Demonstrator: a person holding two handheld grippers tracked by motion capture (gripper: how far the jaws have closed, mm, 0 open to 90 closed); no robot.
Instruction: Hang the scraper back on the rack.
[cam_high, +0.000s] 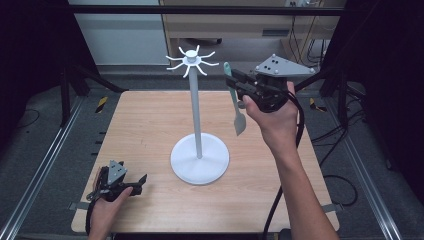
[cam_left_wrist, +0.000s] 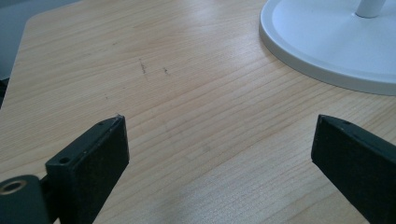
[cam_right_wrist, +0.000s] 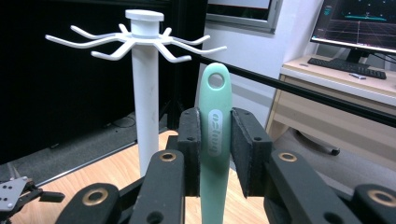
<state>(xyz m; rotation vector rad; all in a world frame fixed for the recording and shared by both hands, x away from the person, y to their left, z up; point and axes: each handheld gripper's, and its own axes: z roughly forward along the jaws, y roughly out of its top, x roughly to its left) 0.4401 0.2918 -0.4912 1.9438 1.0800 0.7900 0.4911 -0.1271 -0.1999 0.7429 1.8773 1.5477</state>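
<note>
A white hook stand (cam_high: 197, 115) rises from a round base (cam_high: 200, 160) at the table's middle, its curved hooks (cam_high: 192, 62) spread at the top. My right gripper (cam_high: 239, 83) is held high, right of the hooks, shut on the handle of a pale green spatula (cam_high: 235, 97) that hangs blade down. In the right gripper view the spatula handle (cam_right_wrist: 215, 135) stands upright between the pads, its hanging hole (cam_right_wrist: 215, 80) just right of the hooks (cam_right_wrist: 135, 42) and a little below them. My left gripper (cam_high: 142, 181) rests open on the table at the front left, its fingers (cam_left_wrist: 91, 161) wide apart over bare wood.
The wooden table (cam_high: 145, 120) has free room left of and behind the stand. The stand's base (cam_left_wrist: 327, 42) lies ahead and right of the left gripper. Beyond the table there are a desk with a monitor (cam_right_wrist: 359, 23), a black frame bar (cam_right_wrist: 299, 91) and floor cables.
</note>
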